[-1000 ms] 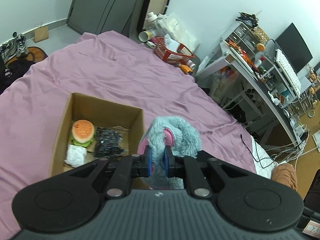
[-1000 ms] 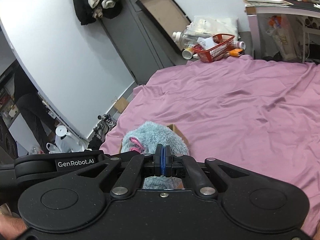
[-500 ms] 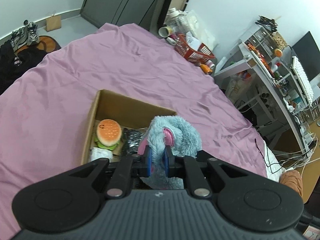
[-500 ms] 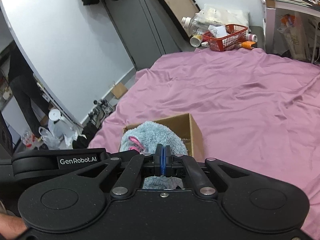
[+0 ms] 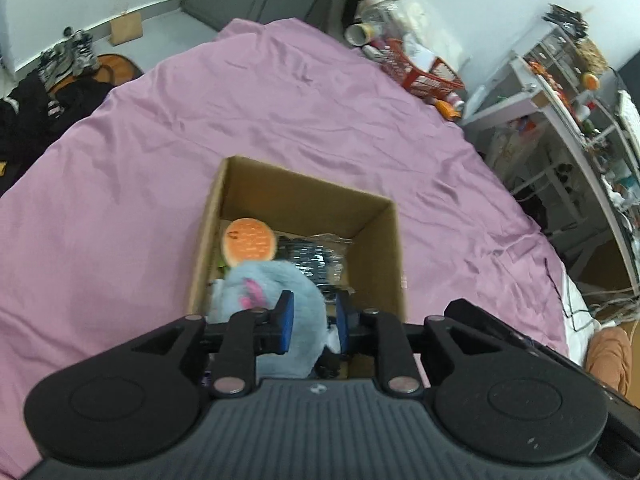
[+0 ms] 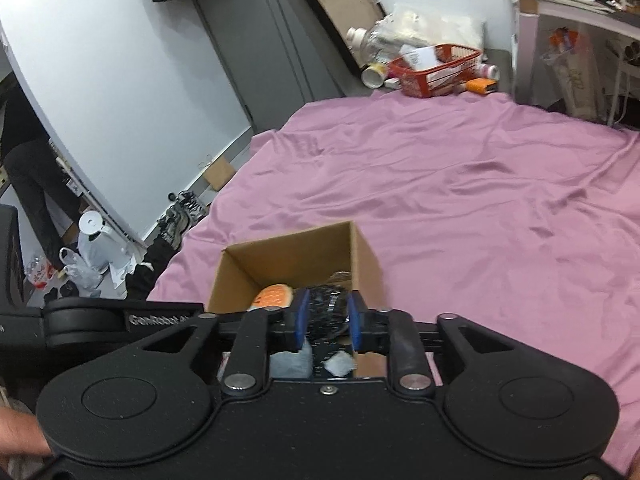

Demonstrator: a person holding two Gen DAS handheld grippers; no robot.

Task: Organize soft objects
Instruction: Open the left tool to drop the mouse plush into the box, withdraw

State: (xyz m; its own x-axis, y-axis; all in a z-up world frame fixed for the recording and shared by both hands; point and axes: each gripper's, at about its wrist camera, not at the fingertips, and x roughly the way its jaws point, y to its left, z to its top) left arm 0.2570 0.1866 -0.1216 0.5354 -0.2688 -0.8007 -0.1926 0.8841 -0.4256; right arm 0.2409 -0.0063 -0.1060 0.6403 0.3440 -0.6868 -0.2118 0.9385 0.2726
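Lying in the near part of the cardboard box [image 5: 382,240], blurred in the left wrist view: a fluffy blue plush toy [image 5: 276,292] with a pink patch. Pressing against the burger-shaped toy [image 5: 250,240] just behind it, and sitting beside the dark crinkled plastic packet [image 5: 316,258] that is filling the box's right half. Peeking out below the plush, toward the box's left wall, something white, too hidden to identify.

Hanging just above the near edge of the box, the left gripper [image 5: 313,322], its blue pads spread apart with the plush showing between them but no longer pinched; whether either pad is brushing the fur, cannot tell.

Hovering over the same near edge from the box's right, the right gripper [image 6: 328,324], likewise parted and gripping nothing, framing the dark packet [image 6: 326,300] and a slice of the burger toy [image 6: 274,296] down inside the box [image 6: 362,254]. Showing under its fingers, patches of blue fur [image 6: 292,362].

Resting under the box and spreading well beyond it on every side, a wrinkled pink bedsheet [image 5: 120,200]. Sitting far beyond the box at the sheet's far edge, a red basket [image 6: 436,68] among bottles and bags. Standing to the box's right, past the sheet, a cluttered white desk [image 5: 560,92]. Lying on the floor to the box's left, sneakers [image 5: 66,56] and dark clothing.
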